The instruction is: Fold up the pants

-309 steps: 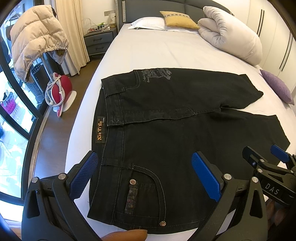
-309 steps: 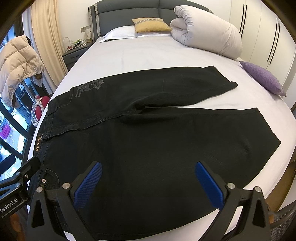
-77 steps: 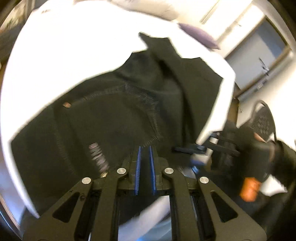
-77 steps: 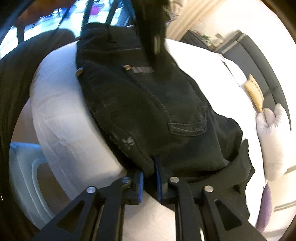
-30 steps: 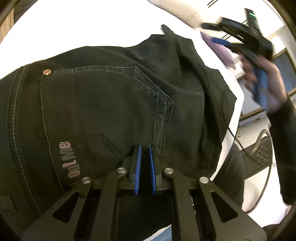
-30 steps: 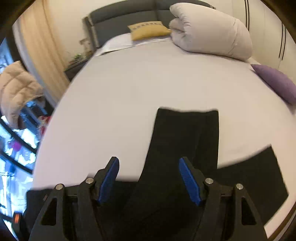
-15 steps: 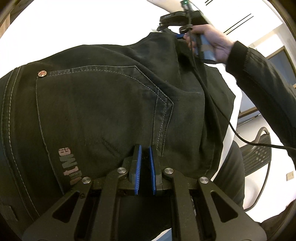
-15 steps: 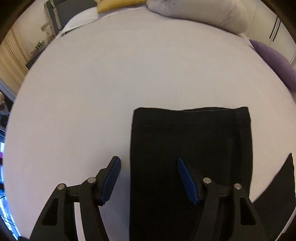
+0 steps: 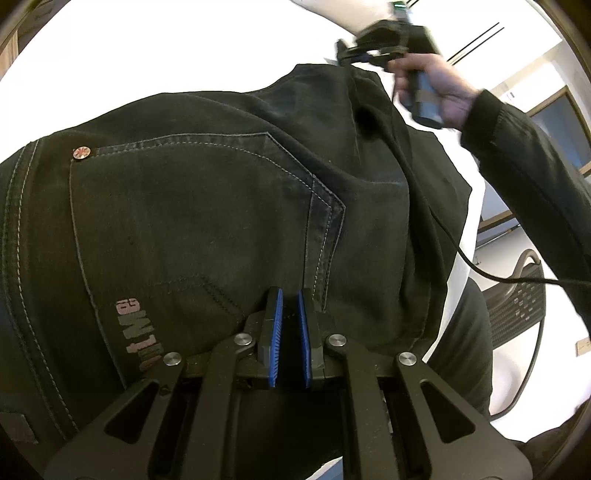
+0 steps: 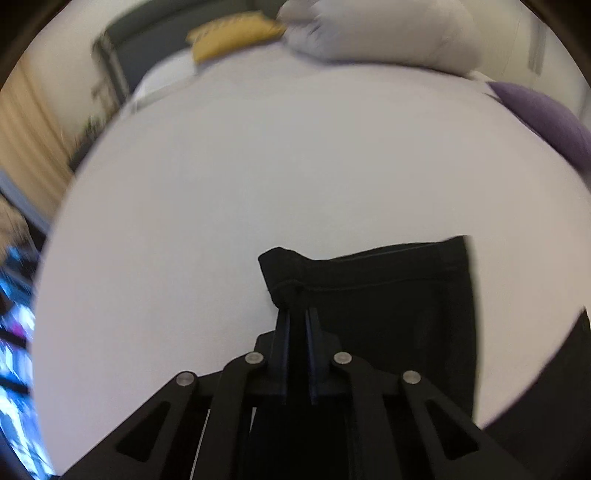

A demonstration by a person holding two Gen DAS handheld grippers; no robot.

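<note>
both our grippers pinch the black pants [image 9: 207, 206]: left gripper [image 9: 290, 325] clamped near the pocket, right gripper [image 10: 295, 332] closing on the hem; a thin pinch may slip when lifted

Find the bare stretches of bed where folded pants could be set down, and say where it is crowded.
Free: the white sheet between the pants' hem and the pillows, yellow cushion and rolled duvet. Crowded: the near edge, under the pants; the purple cushion takes the right side.

R gripper [image 10: 295, 314] closing on corner of black pants leg [image 10: 388, 295], on white bed [image 10: 258, 166]. Yellow pillow [image 10: 232, 33] far back.
</note>
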